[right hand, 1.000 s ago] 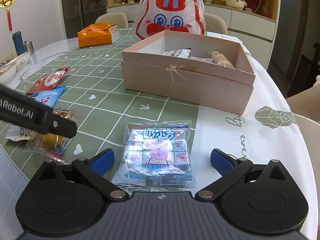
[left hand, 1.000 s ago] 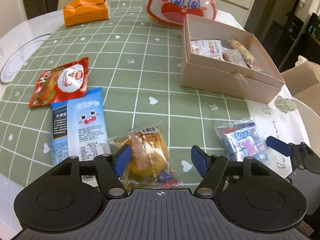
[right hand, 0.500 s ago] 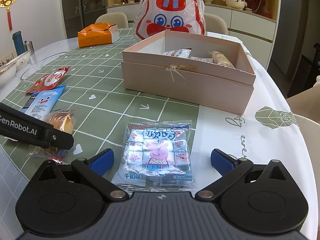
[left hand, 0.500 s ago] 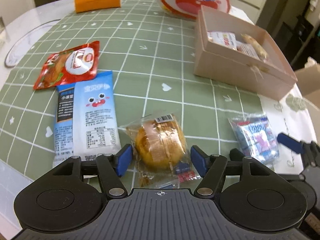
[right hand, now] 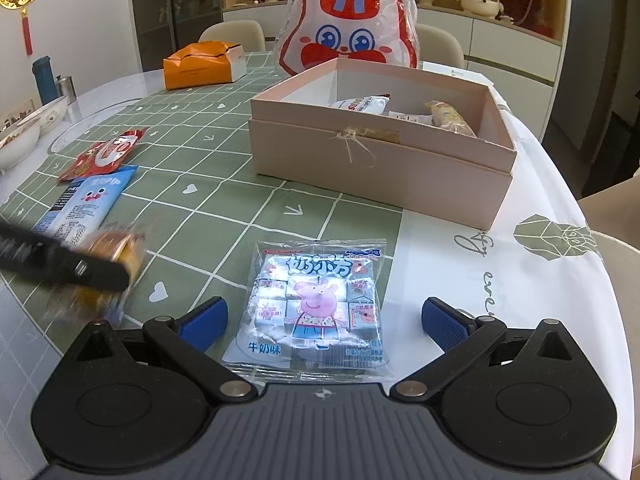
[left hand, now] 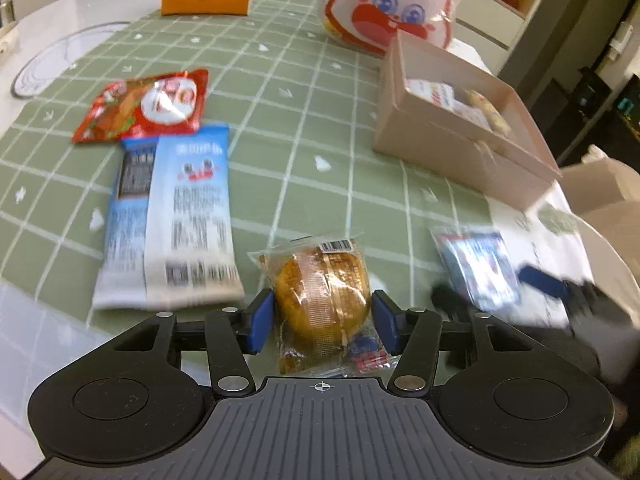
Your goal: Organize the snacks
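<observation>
The counter (right hand: 500, 248) is a round white one, and most of it is covered by a green cloth (right hand: 224, 152) with a white grid, small hearts and arrows. On the right part the cover is white with a grey drawing of a pineapple (right hand: 554, 236).

The left tool (left hand: 322, 314) points down at a bun in a clear wrapper (left hand: 322, 286). Its jaws have just been closing, and the bun is now between the two blue pads; they stand just beside its sides, and with the blur I cannot tell if they already press on it. Left of the bun lies a blue and white packet (left hand: 168, 216), and beyond that a red packet (left hand: 148, 106).

The right tool (right hand: 322, 318) hovers with its jaws wide. A bag of milk cubes with a pink pig on it (right hand: 318, 300) lies flat on the counter between them, untouched by the pads.

Further back stands an open pink box (right hand: 380, 164) with a string bow on the front wall; some wrapped snacks lie inside. Behind it leans a big rabbit-face bag (right hand: 348, 36). An orange box (right hand: 200, 66) stands at the far left.

In the room there are pale chairs (right hand: 234, 34) at the far side, white cabinets (right hand: 512, 48) with ornaments on top, and a red hanging decoration (right hand: 26, 4) on the left wall.
</observation>
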Demonstrator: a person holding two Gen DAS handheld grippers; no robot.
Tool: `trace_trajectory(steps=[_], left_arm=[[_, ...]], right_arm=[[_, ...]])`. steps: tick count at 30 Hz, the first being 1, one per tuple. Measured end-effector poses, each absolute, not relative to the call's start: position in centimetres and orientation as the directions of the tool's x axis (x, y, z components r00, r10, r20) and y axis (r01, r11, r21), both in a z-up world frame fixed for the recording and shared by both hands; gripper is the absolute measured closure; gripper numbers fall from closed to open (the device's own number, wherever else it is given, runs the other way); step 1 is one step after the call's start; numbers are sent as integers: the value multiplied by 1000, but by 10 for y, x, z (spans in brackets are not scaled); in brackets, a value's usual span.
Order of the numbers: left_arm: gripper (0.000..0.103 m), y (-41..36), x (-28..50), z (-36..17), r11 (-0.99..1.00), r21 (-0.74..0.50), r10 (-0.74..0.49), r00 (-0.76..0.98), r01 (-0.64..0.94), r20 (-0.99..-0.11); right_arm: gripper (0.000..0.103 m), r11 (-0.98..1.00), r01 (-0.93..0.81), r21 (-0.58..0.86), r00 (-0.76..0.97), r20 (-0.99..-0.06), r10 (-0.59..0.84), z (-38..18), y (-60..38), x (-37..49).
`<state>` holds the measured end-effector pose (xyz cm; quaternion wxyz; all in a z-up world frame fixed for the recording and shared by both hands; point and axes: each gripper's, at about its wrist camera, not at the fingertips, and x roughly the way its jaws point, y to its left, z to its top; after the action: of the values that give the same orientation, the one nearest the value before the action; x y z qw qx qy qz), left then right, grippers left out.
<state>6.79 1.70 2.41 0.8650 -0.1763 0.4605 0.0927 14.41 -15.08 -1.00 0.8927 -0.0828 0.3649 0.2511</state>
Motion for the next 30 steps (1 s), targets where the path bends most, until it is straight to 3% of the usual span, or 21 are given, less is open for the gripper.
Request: trace_trajectory(steps=[8, 10, 12, 13, 19, 26, 27, 29, 30], left_arm=[[45, 12, 56, 26, 974, -179, -85, 505, -142, -859], [44, 8, 56, 25, 985, -154, -95, 487, -81, -868], [44, 6, 55, 24, 991, -129, -97, 492, -31, -865], [43, 6, 55, 23, 992, -129, -105, 490, -15, -865], [44, 15, 53, 24, 985, -161, -173, 482, 67, -859], [46, 14, 43, 36, 948, -268, -319, 523, 174, -790], [46, 14, 45, 40, 944, -277, -329, 533, 178, -779], [46, 12, 53, 50, 941, -292, -335, 557, 168, -760], [46, 11, 59, 56, 943, -291, -331, 570, 163, -752]], right_arm=[[0, 880, -474, 38, 584, -734, 346, -6, -147, 147], [7, 905, -422, 58, 570, -759, 314, 1, -146, 145], [33, 900, -436, 26, 564, -771, 296, 5, -139, 140], [36, 897, -442, 12, 564, -774, 288, 8, -135, 138], [43, 944, -325, 52, 555, -798, 235, 27, -138, 117], [47, 950, -312, -6, 604, -773, 193, 63, -146, 78], [56, 951, -310, -10, 615, -765, 192, 70, -150, 76], [91, 949, -314, 2, 612, -764, 205, 82, -157, 81], [91, 948, -318, 23, 607, -762, 223, 87, -161, 87]])
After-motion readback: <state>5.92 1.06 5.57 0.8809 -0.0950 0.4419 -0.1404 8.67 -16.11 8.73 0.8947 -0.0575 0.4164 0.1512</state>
